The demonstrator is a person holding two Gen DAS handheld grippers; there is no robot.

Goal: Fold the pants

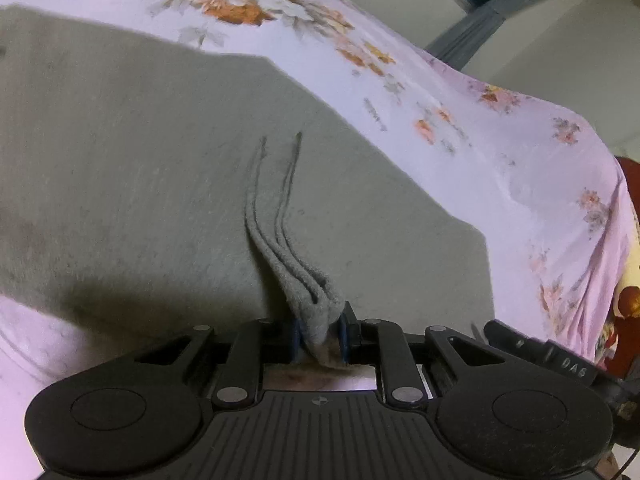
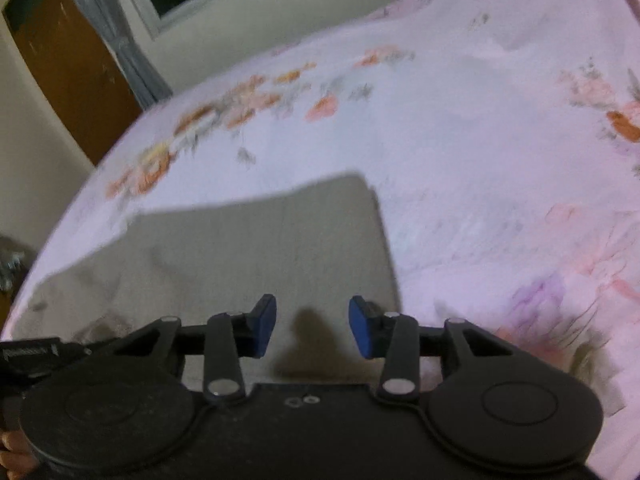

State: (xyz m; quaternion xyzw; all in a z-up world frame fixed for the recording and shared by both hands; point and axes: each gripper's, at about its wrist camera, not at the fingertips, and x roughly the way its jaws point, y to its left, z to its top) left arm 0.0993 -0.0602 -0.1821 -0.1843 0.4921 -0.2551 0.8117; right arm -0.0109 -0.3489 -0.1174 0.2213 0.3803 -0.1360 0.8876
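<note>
The grey-green pants (image 1: 140,160) lie flat on a bed with a pink floral sheet (image 1: 460,120). My left gripper (image 1: 318,332) is shut on a bunched fold of several layers of the pants' edge, lifted slightly off the flat cloth. In the right wrist view the pants (image 2: 260,248) lie flat below my right gripper (image 2: 312,326), which is open and empty just above the cloth, near its right edge. The blue pads (image 2: 264,320) are wide apart.
The floral sheet (image 2: 480,140) stretches beyond the pants. A wall, window and grey curtain (image 2: 120,40) stand behind the bed, with a brown door (image 2: 60,60) at left. A red object (image 1: 628,320) lies at the bed's right edge.
</note>
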